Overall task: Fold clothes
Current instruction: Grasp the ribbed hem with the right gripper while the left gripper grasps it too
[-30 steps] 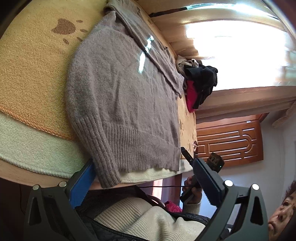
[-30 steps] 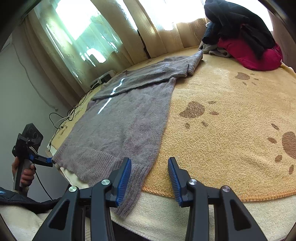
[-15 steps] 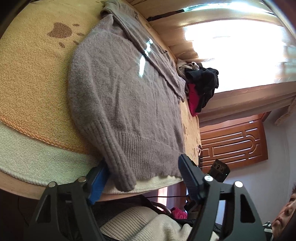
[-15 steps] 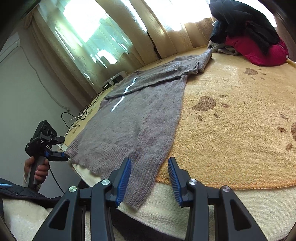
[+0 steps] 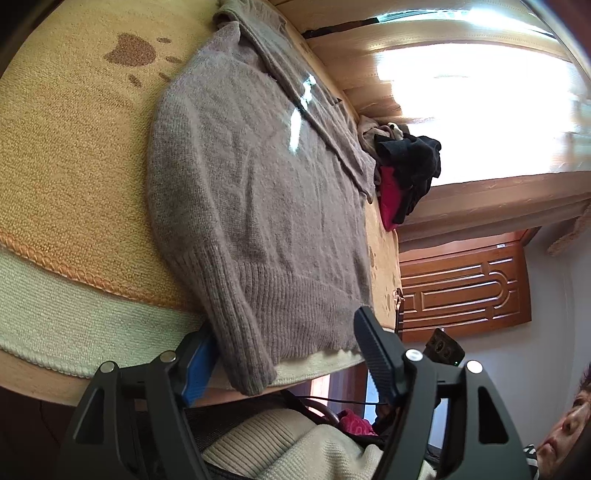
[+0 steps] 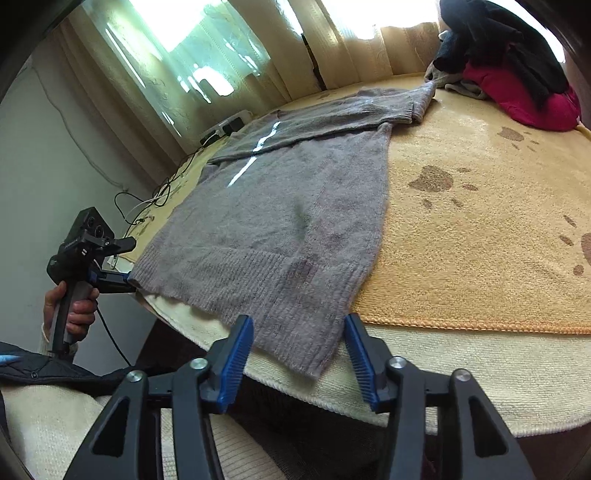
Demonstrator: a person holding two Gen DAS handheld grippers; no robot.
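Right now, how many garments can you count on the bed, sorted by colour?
Grey-brown: 1, the sweater spread flat
Black: 1, a bundle on the pile; separate pieces cannot be told
Red: 1, a garment under the black
Pale grey: 1, a cloth at the pile's edge
Total: 4

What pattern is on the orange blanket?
Brown paw prints on the blanket, clearest in the right wrist view.

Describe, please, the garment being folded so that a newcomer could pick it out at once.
On the orange paw-print blanket lies a grey knit sweater, spread flat with its ribbed hem at the near edge. Unlike the red and black clothes pile by the curtains, it is laid out singly.
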